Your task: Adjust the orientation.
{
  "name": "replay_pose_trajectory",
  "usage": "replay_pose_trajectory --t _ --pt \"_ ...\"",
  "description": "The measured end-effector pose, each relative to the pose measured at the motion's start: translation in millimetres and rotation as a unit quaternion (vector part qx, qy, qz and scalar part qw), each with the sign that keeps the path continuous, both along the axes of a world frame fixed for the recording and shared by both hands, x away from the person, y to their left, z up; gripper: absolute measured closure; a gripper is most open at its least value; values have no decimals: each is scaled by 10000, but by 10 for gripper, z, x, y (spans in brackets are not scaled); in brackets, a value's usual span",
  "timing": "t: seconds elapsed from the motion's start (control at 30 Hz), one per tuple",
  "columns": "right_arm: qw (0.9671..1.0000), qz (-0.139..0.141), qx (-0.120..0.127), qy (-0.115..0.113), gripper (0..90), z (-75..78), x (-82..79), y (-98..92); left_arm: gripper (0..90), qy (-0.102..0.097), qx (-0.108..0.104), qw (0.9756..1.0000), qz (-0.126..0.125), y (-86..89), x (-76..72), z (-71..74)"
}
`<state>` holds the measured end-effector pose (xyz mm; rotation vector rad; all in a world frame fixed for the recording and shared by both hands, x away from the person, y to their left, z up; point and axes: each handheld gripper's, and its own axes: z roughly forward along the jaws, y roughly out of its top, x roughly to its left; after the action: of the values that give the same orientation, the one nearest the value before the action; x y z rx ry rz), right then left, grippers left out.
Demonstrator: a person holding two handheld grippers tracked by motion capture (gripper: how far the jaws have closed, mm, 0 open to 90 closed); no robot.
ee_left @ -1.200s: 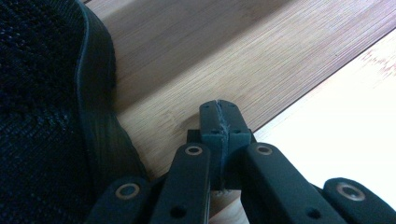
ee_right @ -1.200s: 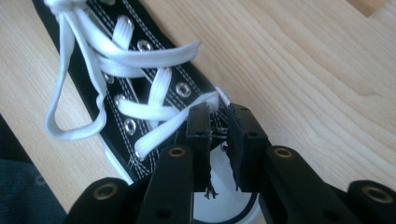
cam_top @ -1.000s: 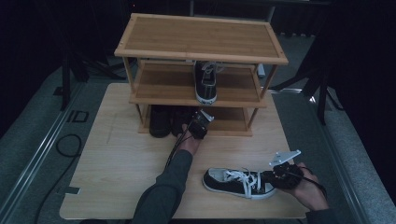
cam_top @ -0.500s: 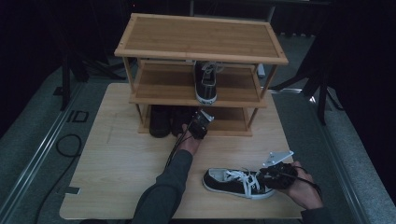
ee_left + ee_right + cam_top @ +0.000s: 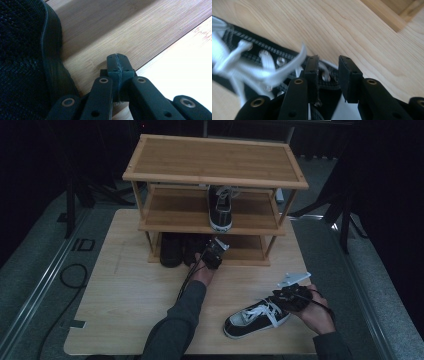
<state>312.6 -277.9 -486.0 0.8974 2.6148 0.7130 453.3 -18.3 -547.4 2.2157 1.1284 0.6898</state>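
A black sneaker with white laces lies on the wooden table, toe toward the front left. My right gripper is at its heel end. In the right gripper view the jaws straddle the sneaker's black collar beside the laces; they have just been closing, with the collar between them. Shut and holding nothing, my left gripper rests at the rack's bottom shelf. Its tips lie on the shelf board next to a black shoe.
The three-tier wooden shoe rack stands at the back of the table. A second black and white sneaker sits on its middle shelf, toe forward. Dark shoes fill the bottom shelf's left half. The top shelf is bare.
The sneaker on the table has turned with my right gripper, its toe swinging toward the table's front edge. The left gripper has stayed where it was.
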Motion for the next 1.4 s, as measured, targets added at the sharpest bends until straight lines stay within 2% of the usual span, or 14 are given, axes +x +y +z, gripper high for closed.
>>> replay_pose_trajectory --t 0.07,0.1,0.17,0.3,0.4,0.5,0.6,0.67,0.8,0.87,0.97,1.03,1.2,1.4 --pt "9998 26 -191 -63 712 -35 36 98 900 4 -8 10000 -3 3 1 0" --pt "9997 8 -213 -98 712 -32 45 122 900 5 -10 10000 -4 4 1 0" --pt "10000 38 11 -69 698 9 50 108 900 3 -16 10000 -14 7 2 0" --pt "9999 -39 36 -112 701 37 22 43 900 1 -17 10000 -11 8 1 -1" --pt "9998 -93 116 -116 786 60 -31 -29 900 0 -12 10000 -3 4 0 -1" --pt "9997 -182 49 -139 871 81 -105 -90 900 -4 -8 10000 -2 2 -1 -1" --pt "9995 -289 23 -141 881 77 -161 -157 900 -5 -3 10000 2 1 -1 -1" --pt "9992 -385 45 -47 883 44 -191 -199 900 -6 -5 10000 1 1 -1 -2" --pt "9992 -391 67 70 887 -33 -226 -196 900 -6 -4 10000 -4 2 -1 -1" --pt "9992 -392 -65 37 887 -56 -236 -150 900 -7 -3 10000 -2 2 -1 -1" --pt "9984 -393 -390 -104 887 -65 -246 -74 900 -6 -3 10000 4 1 -2 -2" --pt "9980 -404 -455 -180 888 -80 -247 -57 900 -11 -6 10000 9 0 -3 -3" --pt "9976 -550 -315 -290 893 -106 -209 -78 900 -16 0 10000 18 -3 -5 -3" --pt "9971 -643 -203 -359 897 -115 -76 -56 900 -18 -1 10000 17 -3 -6 -4"
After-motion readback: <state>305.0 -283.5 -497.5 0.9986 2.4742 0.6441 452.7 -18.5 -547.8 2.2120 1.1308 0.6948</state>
